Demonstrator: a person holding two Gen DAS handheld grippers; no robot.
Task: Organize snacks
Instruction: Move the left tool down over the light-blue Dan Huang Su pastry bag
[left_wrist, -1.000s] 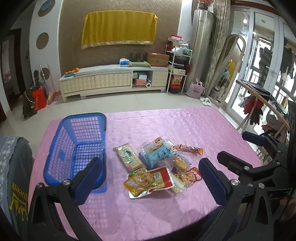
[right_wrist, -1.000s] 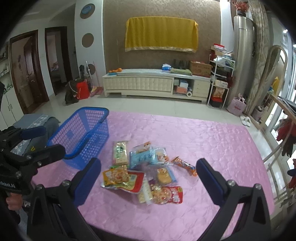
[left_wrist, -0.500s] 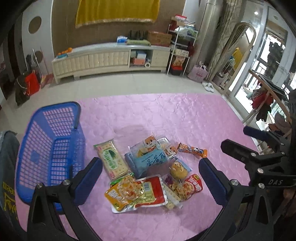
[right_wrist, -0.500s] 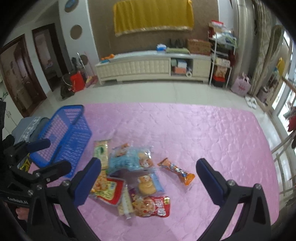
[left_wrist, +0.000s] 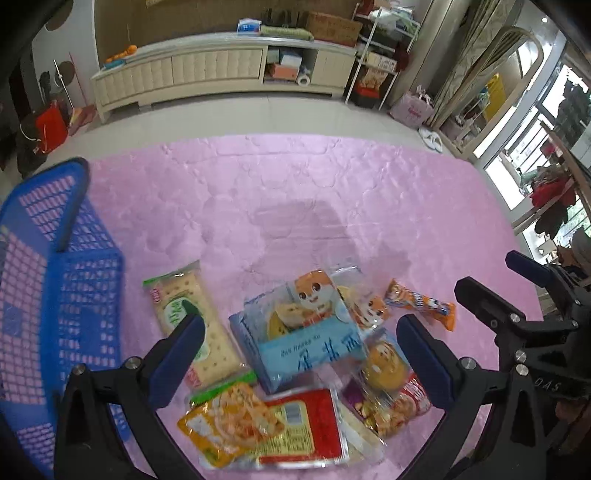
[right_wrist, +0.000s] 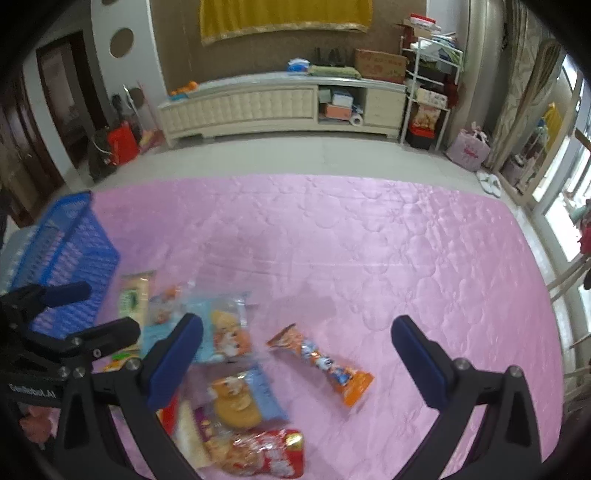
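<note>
Both claws hang with jaws spread wide and empty: the left claw (left_wrist: 301, 349) above the heap of snacks, the right claw (right_wrist: 297, 349) over its right fringe. Nearest at 6 o'clock lie crinkly foil packs, a red pack (left_wrist: 303, 428) overlapped by a yellow pouch (left_wrist: 227, 421). Beyond them sits a glossy blue bag (left_wrist: 310, 349), flat and rectangular, with a long cracker packet (left_wrist: 192, 325) at 9 o'clock. An orange wrapper (right_wrist: 325, 363) lies apart at 3 o'clock, with bare cloth around it. The blue basket (left_wrist: 55, 295), rigid plastic lattice, stands at 9 o'clock near the surface's left edge. The surface (right_wrist: 369, 240) wears quilted pink satin, open and bare toward 12 o'clock up to its far edge.
</note>
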